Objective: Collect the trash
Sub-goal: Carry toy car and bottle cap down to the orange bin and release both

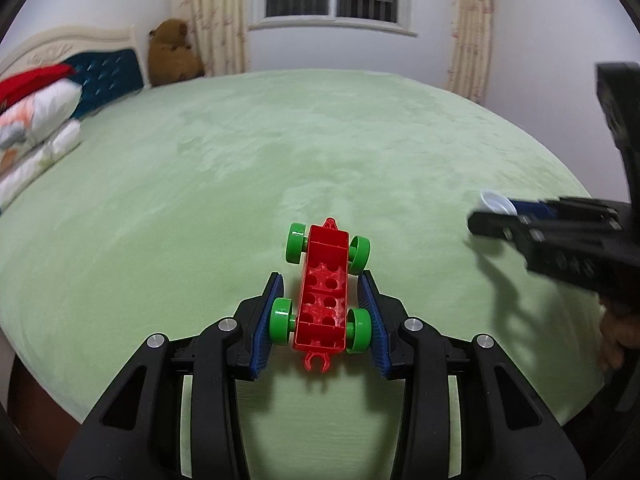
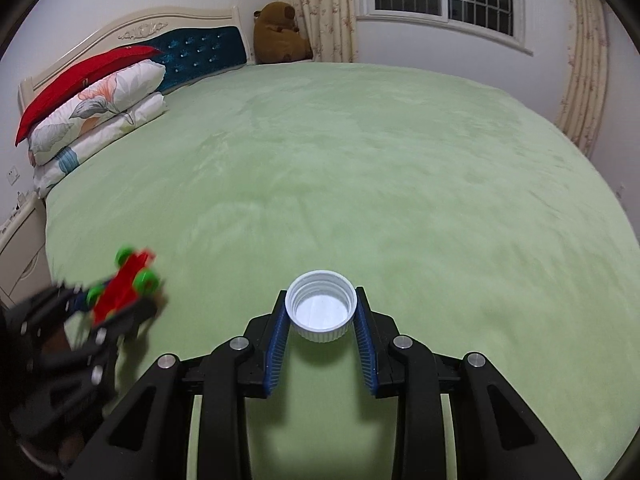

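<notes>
My left gripper (image 1: 322, 286) is shut on a red toy brick car (image 1: 323, 298) with green wheels, underside up, held above the green bed. The blue pads press its rear wheels. My right gripper (image 2: 322, 300) is shut on a white bottle cap (image 2: 321, 310), open side facing the camera, also above the bed. In the left wrist view the right gripper (image 1: 486, 220) shows at the right with the cap (image 1: 496, 202) at its tip. In the right wrist view the left gripper (image 2: 120, 300) and the car (image 2: 124, 284) show blurred at the lower left.
The green bedspread (image 2: 380, 180) fills both views. Stacked pillows (image 2: 96, 116) lie against the headboard (image 2: 200, 52) at the left. A brown stuffed bear (image 2: 280, 34) sits in the far corner by curtains and a window. A nightstand (image 2: 20, 256) stands at the left bed edge.
</notes>
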The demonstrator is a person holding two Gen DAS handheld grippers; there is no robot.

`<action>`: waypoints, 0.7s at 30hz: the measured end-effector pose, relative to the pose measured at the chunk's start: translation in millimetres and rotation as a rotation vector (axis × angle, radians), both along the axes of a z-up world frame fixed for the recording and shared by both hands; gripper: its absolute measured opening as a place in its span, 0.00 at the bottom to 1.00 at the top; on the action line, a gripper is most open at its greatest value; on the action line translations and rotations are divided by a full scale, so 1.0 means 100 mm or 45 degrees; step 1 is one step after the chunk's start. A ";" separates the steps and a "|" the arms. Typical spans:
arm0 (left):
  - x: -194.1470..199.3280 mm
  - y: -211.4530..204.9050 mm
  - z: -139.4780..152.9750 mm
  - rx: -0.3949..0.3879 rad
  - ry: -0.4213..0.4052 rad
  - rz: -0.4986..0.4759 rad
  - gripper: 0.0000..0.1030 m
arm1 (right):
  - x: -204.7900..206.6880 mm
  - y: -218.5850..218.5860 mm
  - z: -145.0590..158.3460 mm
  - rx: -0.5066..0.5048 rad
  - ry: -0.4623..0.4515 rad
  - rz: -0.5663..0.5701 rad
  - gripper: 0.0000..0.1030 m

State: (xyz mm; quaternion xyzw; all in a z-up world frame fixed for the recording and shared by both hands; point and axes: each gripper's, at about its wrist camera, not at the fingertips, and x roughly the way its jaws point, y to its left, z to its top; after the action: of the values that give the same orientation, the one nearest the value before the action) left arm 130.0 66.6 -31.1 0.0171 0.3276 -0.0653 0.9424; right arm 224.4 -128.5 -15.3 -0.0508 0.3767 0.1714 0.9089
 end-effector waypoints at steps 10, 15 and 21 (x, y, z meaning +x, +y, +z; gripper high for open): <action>-0.21 -0.37 0.02 0.012 -0.035 -0.135 0.37 | -0.84 -0.61 -0.02 0.024 -0.012 -0.100 0.30; -0.39 -0.44 -0.10 -0.010 0.020 -0.147 0.37 | -1.20 -0.82 -0.03 0.021 -0.024 -0.126 0.30; -0.64 -0.55 -0.10 -0.042 0.041 -0.160 0.37 | -1.48 -0.96 -0.02 0.055 -0.037 -0.148 0.30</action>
State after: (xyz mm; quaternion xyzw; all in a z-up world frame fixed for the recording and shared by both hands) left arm 66.5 11.3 -41.0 0.0211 0.3400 -0.1301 0.9311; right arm 76.6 -224.1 -17.0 -0.0117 0.3620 0.1255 0.9236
